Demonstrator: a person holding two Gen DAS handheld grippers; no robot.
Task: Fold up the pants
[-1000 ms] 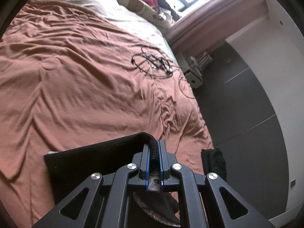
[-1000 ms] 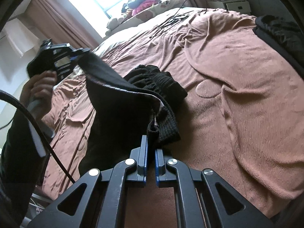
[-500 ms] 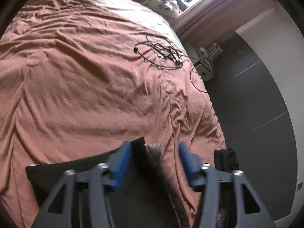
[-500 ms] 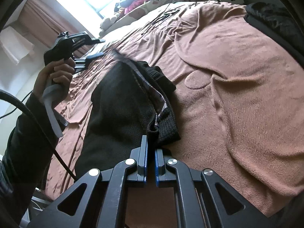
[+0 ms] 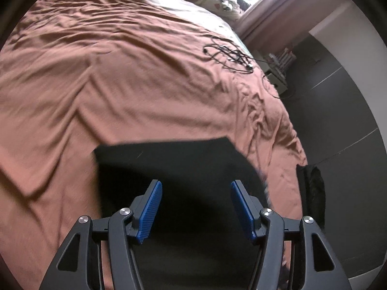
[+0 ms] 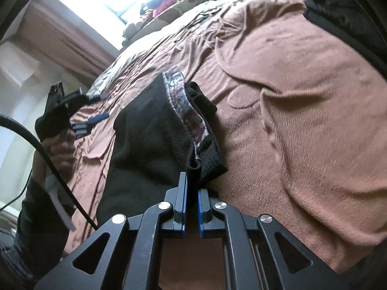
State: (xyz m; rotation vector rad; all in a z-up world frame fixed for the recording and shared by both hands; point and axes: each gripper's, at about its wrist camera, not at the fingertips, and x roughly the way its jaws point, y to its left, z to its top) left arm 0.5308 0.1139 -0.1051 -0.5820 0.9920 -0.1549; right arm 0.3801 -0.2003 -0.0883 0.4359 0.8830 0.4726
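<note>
The left tool (image 5: 196, 207) has let go since a second ago, its blue pads now spread wide above the black pants (image 5: 183, 169), which have dropped flat onto the brown bedspread (image 5: 121, 72). And the right tool (image 6: 192, 207) is clamped on the near edge of the pants (image 6: 145, 140), pads nearly together with dark cloth pinched between them! A patterned inner lining (image 6: 186, 111) shows along the fold. A tangle of black cables (image 5: 229, 53) lies further up the bed.
</note>
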